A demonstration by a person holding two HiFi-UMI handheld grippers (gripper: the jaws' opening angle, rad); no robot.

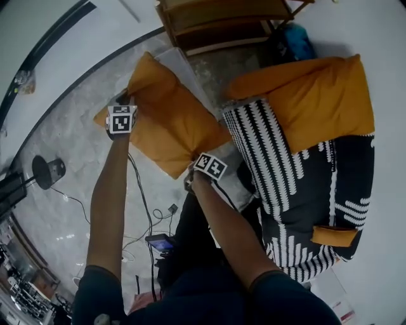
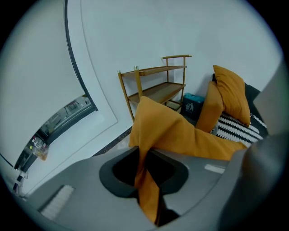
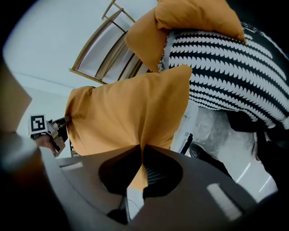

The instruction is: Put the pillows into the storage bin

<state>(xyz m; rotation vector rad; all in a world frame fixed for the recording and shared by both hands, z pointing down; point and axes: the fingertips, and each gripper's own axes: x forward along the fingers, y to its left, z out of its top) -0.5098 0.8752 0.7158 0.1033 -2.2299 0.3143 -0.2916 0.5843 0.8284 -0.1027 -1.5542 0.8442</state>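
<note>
Holding the orange pillow [image 1: 168,120] with both hands here; left gripper [image 1: 124,100] has its jaws clamped on the pillow's 9 o'clock corner, right gripper [image 1: 200,160] jaws pinch the 5 o'clock corner; it hangs over the floor [image 1: 70,146]; second orange pillow [image 1: 317,95] lies on black-and-white fabric [image 1: 279,178] at 2 o'clock; wooden shelf [image 1: 222,22] at 12.

Wooden shelf [image 1: 216,16] stands beside a teal bag [image 1: 297,41].
</note>
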